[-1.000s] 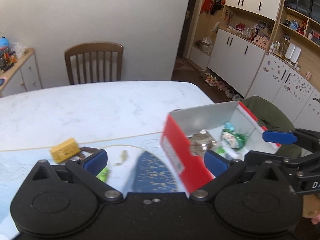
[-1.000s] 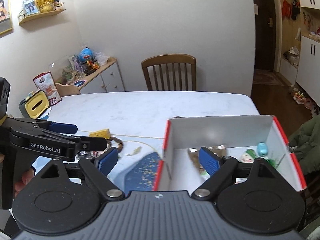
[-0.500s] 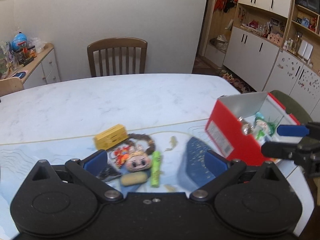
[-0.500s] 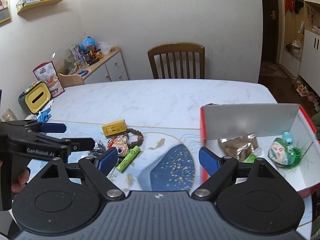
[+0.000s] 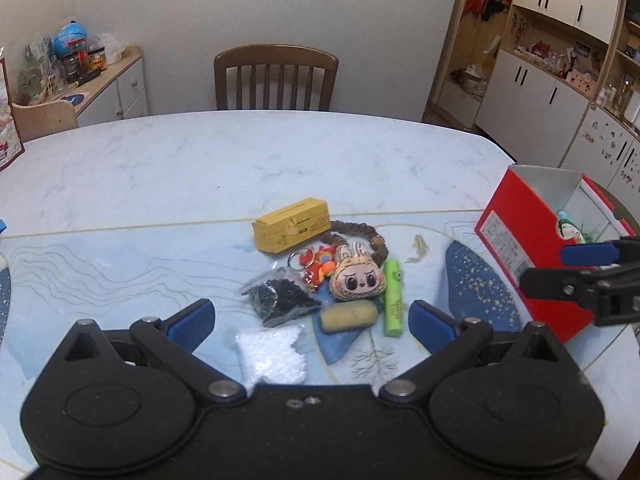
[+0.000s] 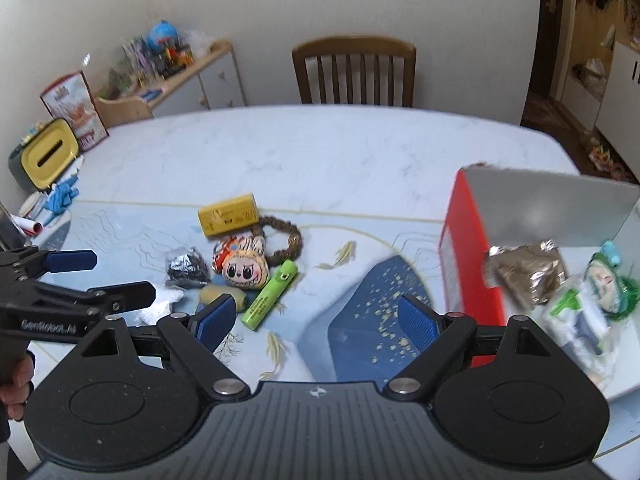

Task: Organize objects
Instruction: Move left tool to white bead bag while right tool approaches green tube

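Both grippers have swung away from the red box (image 6: pixel 472 248) and back toward the pile of small things on the tabletop (image 5: pixel 280 160), which a second ago sat at the edge of the left view and now fills its centre. Left gripper (image 5: pixel 310 318) hangs over the pile with its jaws wide and empty; right gripper (image 6: pixel 316 320) is likewise wide and empty, between pile and box. Waiting loose on the mat are a yellow block (image 5: pixel 292 230), bead ring (image 5: pixel 360 232), doll face (image 5: pixel 358 278), green tube (image 5: pixel 392 298), a black bag (image 5: pixel 282 296) and a white bag (image 5: pixel 272 354), all crowded together and touching. In the box at the right already lie a foil packet (image 6: pixel 528 272) and a green toy (image 6: pixel 604 280), so the sorting looks part done, with the next pick apparently about to be chosen.
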Tool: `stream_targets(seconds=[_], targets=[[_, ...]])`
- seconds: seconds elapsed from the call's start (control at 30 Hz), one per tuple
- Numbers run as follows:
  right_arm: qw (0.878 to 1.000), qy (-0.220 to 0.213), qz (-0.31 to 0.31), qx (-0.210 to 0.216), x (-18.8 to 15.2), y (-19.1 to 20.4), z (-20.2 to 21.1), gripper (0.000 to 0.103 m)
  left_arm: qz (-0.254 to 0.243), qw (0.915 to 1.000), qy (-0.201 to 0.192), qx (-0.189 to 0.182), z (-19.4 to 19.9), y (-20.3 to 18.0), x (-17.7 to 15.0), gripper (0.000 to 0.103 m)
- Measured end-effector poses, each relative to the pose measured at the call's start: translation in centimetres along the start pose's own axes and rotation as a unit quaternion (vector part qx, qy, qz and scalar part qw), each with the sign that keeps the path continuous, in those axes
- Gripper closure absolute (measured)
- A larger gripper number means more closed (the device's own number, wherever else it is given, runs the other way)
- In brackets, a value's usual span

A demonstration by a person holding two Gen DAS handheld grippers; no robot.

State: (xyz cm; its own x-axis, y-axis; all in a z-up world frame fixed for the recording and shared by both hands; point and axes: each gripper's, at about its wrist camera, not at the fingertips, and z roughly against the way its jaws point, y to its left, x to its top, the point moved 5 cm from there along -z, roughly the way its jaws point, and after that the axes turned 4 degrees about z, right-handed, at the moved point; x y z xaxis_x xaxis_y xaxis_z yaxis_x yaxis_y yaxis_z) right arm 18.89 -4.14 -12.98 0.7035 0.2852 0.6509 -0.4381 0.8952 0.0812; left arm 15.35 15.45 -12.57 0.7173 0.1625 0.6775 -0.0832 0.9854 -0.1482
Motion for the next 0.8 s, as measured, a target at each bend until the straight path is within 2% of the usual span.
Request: stream_targets(seconds=[0.1, 0.23, 0.47, 0.77, 0.8], targets=[[1.000, 0.020, -0.006, -0.001, 0.1, 0.4, -1.6, 0.015, -0.012, 0.9997, -0.015, 0.014, -0.4, 0.4, -0.6, 0.000], [0.999, 0.034, -0.017, 0.002, 0.2, 0.7, -3.2, 0.015, -0.020, 0.9995, -0.006, 0.025, -1.5, 0.9, -1.4, 0.001], [0.998, 0.049, -0.030, -0.006, 0.2, 1.4, -6.1, 0.015, 0.016, 0.9992, 0.027, 0.022, -3.5, 2.5, -2.4, 0.002], [0.997, 0.073, -0.031, -0.023, 0.5, 2.1, -9.4, 0.015, 0.040, 0.9982, 0.040, 0.021, -4.9, 3.7, -2.6, 0.005], [0.996, 0.076, -0.036, -0.024, 0.5, 2.1, -9.8, 0.018, 0.040, 0.9981, 0.041, 0.021, -5.0, 3.8, -2.6, 0.005]])
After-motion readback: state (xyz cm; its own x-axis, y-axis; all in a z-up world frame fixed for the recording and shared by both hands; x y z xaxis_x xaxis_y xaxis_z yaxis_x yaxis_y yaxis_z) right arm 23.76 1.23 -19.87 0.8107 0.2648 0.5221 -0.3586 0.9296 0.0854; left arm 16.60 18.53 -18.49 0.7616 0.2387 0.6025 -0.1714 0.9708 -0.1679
